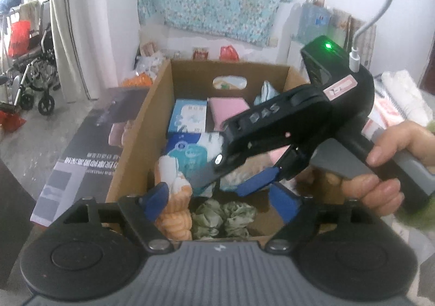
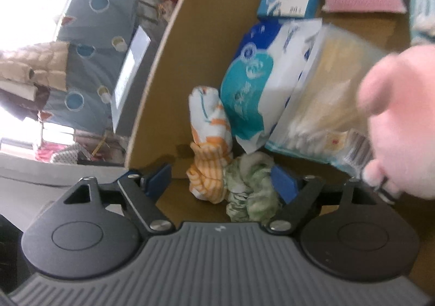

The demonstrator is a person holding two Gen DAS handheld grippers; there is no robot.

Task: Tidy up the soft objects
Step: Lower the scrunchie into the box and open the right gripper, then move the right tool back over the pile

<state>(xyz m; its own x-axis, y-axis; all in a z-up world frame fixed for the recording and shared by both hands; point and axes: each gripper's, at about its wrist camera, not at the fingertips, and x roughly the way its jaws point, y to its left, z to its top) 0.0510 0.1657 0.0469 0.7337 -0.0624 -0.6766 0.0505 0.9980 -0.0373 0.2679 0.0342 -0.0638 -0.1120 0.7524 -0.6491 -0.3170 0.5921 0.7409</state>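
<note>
An open cardboard box (image 1: 160,105) holds the soft items. Along its near wall lie a rolled orange-and-white cloth (image 1: 176,205) (image 2: 209,126) and a crumpled green cloth (image 1: 223,217) (image 2: 250,186). My left gripper (image 1: 220,202) hangs open over these two with nothing between its pads. My right gripper (image 1: 231,178) (image 2: 221,181), held by a hand (image 1: 380,170), reaches into the box from the right and is open too; the green cloth lies under its right finger, unpressed. A blurred pink plush (image 2: 402,121) fills the right edge of the right wrist view.
Further back in the box are a teal-and-white tissue pack (image 2: 250,88), a clear bag of cotton swabs (image 2: 326,102), a blue carton (image 1: 187,115) and a pink folded cloth (image 1: 227,113). A dark printed flat carton (image 1: 81,159) lies left of the box.
</note>
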